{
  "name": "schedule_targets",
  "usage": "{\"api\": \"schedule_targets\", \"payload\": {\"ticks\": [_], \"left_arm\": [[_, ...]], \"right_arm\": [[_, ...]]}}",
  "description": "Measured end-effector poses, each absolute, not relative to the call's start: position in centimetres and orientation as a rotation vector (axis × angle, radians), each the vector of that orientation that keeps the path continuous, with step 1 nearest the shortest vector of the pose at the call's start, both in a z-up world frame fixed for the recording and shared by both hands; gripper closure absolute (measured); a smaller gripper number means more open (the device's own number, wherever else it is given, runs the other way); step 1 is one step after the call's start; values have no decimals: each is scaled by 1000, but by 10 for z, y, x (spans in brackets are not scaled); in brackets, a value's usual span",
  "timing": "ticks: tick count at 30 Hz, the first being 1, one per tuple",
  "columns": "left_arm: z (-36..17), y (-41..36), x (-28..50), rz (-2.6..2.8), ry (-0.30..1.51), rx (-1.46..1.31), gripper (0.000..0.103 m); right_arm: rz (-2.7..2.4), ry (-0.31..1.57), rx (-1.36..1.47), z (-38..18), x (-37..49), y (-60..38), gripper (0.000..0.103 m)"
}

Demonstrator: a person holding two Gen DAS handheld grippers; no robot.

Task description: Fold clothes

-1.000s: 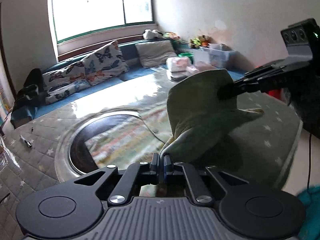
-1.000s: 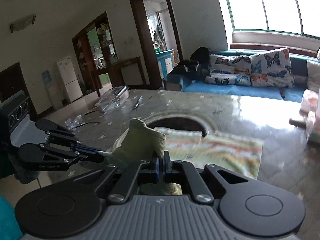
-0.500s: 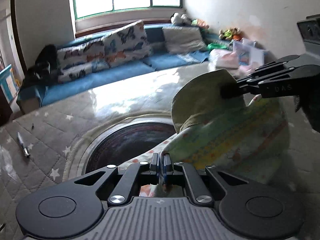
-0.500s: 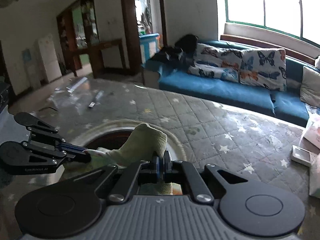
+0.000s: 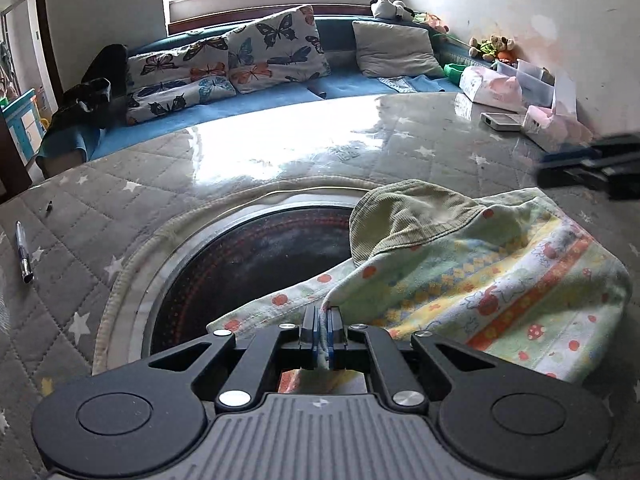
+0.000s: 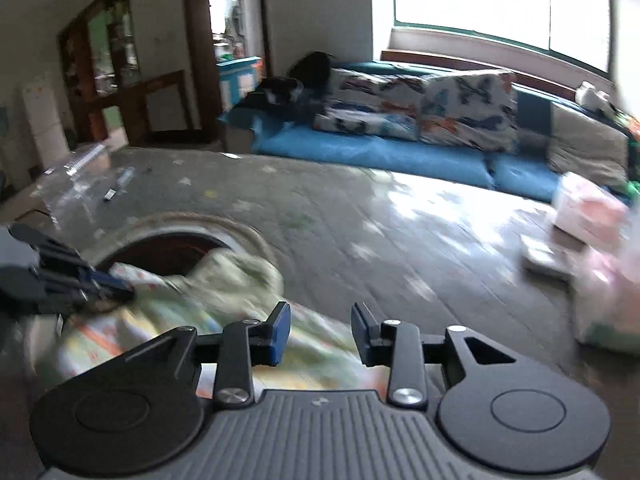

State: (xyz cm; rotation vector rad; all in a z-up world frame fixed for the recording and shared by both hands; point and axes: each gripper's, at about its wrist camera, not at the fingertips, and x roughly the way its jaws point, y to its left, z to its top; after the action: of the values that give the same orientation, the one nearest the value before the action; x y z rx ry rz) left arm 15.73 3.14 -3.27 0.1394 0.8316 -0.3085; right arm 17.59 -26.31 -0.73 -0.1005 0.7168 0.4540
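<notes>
Left wrist view: the left gripper (image 5: pixel 321 322) is clenched on a fold of the patterned garment (image 5: pixel 500 280), whose cloth runs up between the closed pads. The garment lies bunched on the quilted surface (image 5: pixel 120 208), its left part overlapping the dark round inset (image 5: pixel 248 264); a ribbed green cuff (image 5: pixel 400 216) sits on top of it. A pen (image 5: pixel 23 252) lies well apart at the left. The right gripper (image 5: pixel 588 166) appears blurred at the right edge, just beyond the garment.

Right wrist view: the right gripper (image 6: pixel 320 330) has its jaws opening, the blue pads (image 6: pixel 280 332) apart and pressing on nothing; the garment (image 6: pixel 192 320) lies beneath and beyond them. A blue sofa (image 6: pixel 380 152) with butterfly cushions (image 6: pixel 468 108) stands behind the surface.
</notes>
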Motion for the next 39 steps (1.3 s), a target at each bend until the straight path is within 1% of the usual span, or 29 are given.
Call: {"api": "schedule_targets", "payload": {"ticks": [5,10,11,13,14,15,19,22,25,27,31,33,39], "left_arm": [[-33,30,162,-302,837,145,98],[-31,27,161,-295,839,155,98],[-31,27,161,-294,840,156,98],[-30,26,162,-292,840,155,98],[-28,26,162,-291,838,154,98],[-26,27,161,-290,829,153,98],[-11,31,158,-281,767,150,98],[-12,33,169,-232,758,154,99],[-21,37,179,-208,796,122,99],[-22,39,177,-208,795,113,98],[-6,36,163,-257,751,84,98],[-1,27,159,-316,744,61,97],[-16,-12,174,-419,803,71,96]], "right_arm": [[395,777,-49,-25,173,-290,70],[415,787,12,-36,174,-288,71],[413,793,26,-38,176,-287,73],[413,800,34,-42,178,-284,87],[409,801,30,-43,178,-282,96],[406,783,22,-40,176,-280,99],[394,674,0,-22,169,-276,99],[359,694,-17,-33,180,-272,98],[335,732,-2,-47,189,-273,91],[331,717,-2,-42,186,-274,86],[405,684,-41,-23,175,-264,86],[474,697,-53,-18,174,-251,86],[606,759,-93,-26,184,-205,86]]}}
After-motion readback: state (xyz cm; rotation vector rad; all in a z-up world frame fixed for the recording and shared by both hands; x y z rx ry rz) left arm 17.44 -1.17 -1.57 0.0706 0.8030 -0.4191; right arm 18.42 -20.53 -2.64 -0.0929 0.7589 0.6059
